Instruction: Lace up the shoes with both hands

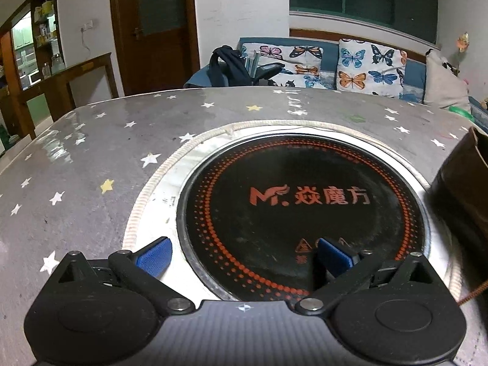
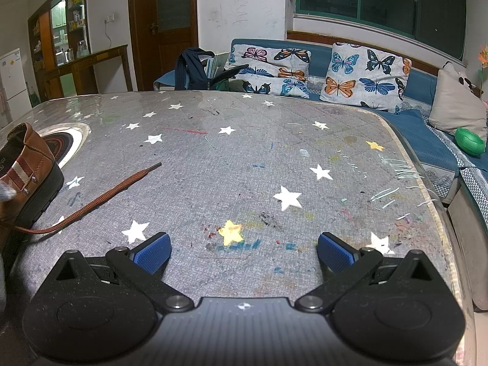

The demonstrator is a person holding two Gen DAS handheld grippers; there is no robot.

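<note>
A brown leather shoe [image 2: 29, 167] with a dark sole stands at the left edge of the right wrist view, heel toward me. Its brown lace [image 2: 100, 198] trails out to the right across the grey cloth. My right gripper [image 2: 244, 251] is open over bare cloth, well right of the lace, nothing between its blue pads. In the left wrist view the shoe [image 1: 463, 183] shows only as a dark brown side at the right edge, with a bit of lace [image 1: 472, 294] below it. My left gripper [image 1: 244, 254] is wide open over the black hob, holding nothing.
A round black induction hob [image 1: 305, 213] with orange markings is set into the table [image 2: 244, 158], which wears a grey star-print cloth. Behind the table runs a blue sofa [image 2: 427, 140] with butterfly cushions and a dark backpack [image 2: 192, 70]. The table's right edge drops off near the sofa.
</note>
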